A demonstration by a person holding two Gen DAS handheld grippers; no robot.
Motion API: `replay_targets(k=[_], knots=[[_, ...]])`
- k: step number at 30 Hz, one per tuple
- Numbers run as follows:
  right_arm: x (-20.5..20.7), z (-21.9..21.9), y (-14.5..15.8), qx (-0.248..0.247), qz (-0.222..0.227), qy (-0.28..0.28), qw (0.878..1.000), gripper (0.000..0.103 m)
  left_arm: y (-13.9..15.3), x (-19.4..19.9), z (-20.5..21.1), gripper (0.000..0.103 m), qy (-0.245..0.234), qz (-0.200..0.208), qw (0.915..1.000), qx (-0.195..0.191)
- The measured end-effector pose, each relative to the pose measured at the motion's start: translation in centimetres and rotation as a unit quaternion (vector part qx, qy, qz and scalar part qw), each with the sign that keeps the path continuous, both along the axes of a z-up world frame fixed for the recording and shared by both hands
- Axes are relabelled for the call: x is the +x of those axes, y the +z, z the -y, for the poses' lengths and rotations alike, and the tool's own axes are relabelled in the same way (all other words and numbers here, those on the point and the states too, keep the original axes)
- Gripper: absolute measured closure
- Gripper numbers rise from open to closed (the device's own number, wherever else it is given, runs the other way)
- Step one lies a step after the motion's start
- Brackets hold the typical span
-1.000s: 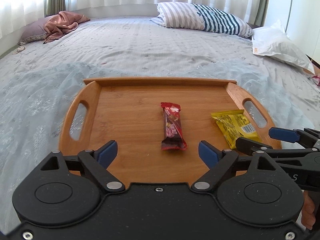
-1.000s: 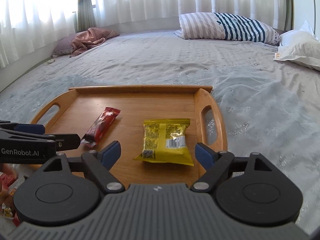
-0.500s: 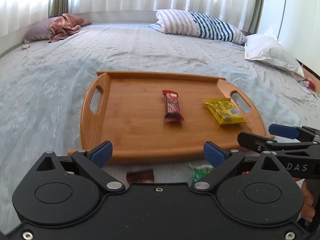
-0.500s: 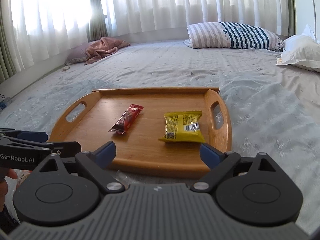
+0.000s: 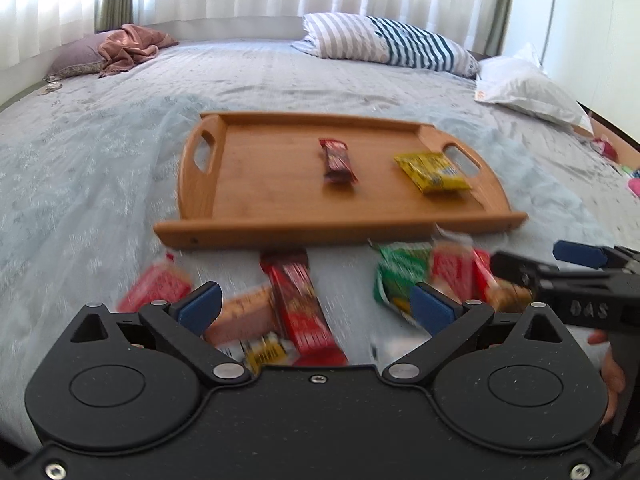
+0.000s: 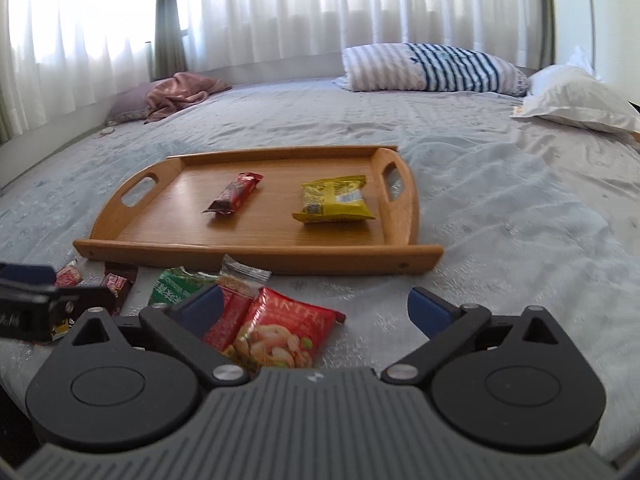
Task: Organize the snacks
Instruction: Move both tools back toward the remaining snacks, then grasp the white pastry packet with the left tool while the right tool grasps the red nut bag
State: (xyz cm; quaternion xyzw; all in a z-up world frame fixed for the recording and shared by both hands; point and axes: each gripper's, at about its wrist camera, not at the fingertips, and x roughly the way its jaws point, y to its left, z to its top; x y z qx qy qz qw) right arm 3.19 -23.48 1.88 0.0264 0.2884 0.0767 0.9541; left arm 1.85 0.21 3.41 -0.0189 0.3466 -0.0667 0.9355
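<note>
A wooden tray (image 5: pixel 280 184) (image 6: pixel 180 216) lies on the bed. On it are a dark red bar (image 5: pixel 338 160) (image 6: pixel 236 192) and a yellow packet (image 5: pixel 432 172) (image 6: pixel 334 200). Several loose snacks lie on the sheet in front of the tray: a long red bar (image 5: pixel 298 304), a green packet (image 5: pixel 396 276) and a red shrimp packet (image 6: pixel 284 332). My left gripper (image 5: pixel 316 306) hovers open above the long red bar. The jaws of my right gripper (image 6: pixel 316 306) are opening above the shrimp packet, and its pads touch nothing.
A striped pillow (image 5: pixel 384 40) and a white pillow (image 5: pixel 528 92) lie at the far side of the bed. A pink blanket (image 5: pixel 128 46) is bunched at the far left. Small coloured items (image 5: pixel 604 148) sit by the right bed edge.
Both grippers have drawn back from the tray toward the near side of the bed, and their jaws have widened. The loose snacks in front of the tray have come into view.
</note>
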Motion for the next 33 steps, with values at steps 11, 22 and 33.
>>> replay_targets(k=[11, 22, 33], knots=[[-1.5, 0.7, -0.7, 0.020, -0.022, 0.006, 1.000, 0.002, -0.4, -3.5, 3.0, 0.025, -0.061, -0.013, 0.9980, -0.001], [-1.2, 0.0, -0.8, 0.031, -0.040, 0.037, 0.998, 0.019, -2.2, -2.3, 4.6, 0.042, -0.078, -0.031, 0.9963, 0.014], [-0.4, -1.1, -1.3, 0.027, -0.055, 0.028, 0.998, 0.052, -1.6, -2.1, 4.9, 0.070, -0.080, -0.021, 0.9962, 0.027]])
